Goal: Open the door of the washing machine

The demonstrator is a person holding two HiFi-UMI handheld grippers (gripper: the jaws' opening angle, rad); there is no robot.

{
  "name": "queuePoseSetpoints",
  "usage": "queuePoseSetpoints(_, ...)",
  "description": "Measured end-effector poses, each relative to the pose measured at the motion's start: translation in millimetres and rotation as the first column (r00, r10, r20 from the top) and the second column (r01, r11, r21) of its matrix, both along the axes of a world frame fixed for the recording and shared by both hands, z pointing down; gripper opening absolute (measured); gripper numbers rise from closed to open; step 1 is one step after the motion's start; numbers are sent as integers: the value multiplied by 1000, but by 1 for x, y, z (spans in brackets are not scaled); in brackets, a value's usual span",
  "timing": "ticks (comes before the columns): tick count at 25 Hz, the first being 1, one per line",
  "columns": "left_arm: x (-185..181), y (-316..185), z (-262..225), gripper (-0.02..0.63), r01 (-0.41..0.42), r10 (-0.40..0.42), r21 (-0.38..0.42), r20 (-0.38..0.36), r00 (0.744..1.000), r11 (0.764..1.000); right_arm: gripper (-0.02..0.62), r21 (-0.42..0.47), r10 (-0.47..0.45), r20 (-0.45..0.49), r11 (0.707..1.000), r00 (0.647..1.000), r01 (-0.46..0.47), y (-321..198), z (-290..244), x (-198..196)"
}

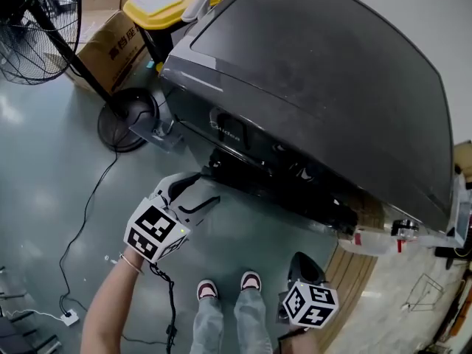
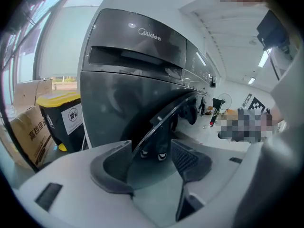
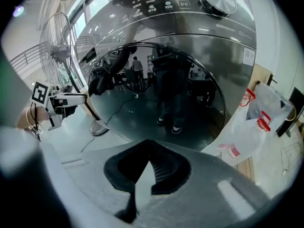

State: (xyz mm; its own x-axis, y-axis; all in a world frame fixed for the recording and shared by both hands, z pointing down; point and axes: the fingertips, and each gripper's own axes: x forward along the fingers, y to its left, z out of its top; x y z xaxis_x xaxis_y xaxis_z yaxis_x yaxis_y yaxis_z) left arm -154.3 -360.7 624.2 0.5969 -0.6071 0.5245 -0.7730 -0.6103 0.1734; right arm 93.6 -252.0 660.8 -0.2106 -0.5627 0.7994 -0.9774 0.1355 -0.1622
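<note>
The dark grey washing machine [image 1: 317, 72] fills the upper right of the head view. Its round glass door [image 3: 156, 94] hangs low on the front and stands slightly ajar. My left gripper [image 1: 209, 188] is at the door's left edge, and its jaws are open. In the left gripper view the door's curved rim [image 2: 164, 118] runs between the two pads of the left gripper [image 2: 151, 148] without being pressed. My right gripper [image 1: 302, 260] hangs lower right, in front of the door and apart from it. In its own view the right gripper [image 3: 151, 161] is shut on nothing.
A standing fan [image 1: 29, 28] with a round base [image 1: 129, 116] is left of the machine, beside a cardboard box [image 1: 110, 46] and a yellow-lidded bin [image 1: 166, 2]. A cable [image 1: 81, 227] trails over the floor. A white plastic bag [image 1: 372, 238] hangs at the machine's right. The person's shoes [image 1: 228, 286] are below.
</note>
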Motion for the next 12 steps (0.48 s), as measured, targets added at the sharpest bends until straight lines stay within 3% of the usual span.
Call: queuePoseSetpoints(12, 13, -15, 12, 241, -160, 161, -29, 29, 987, 987, 5, -38, -16, 12, 999, 1000, 17, 0, 11, -10)
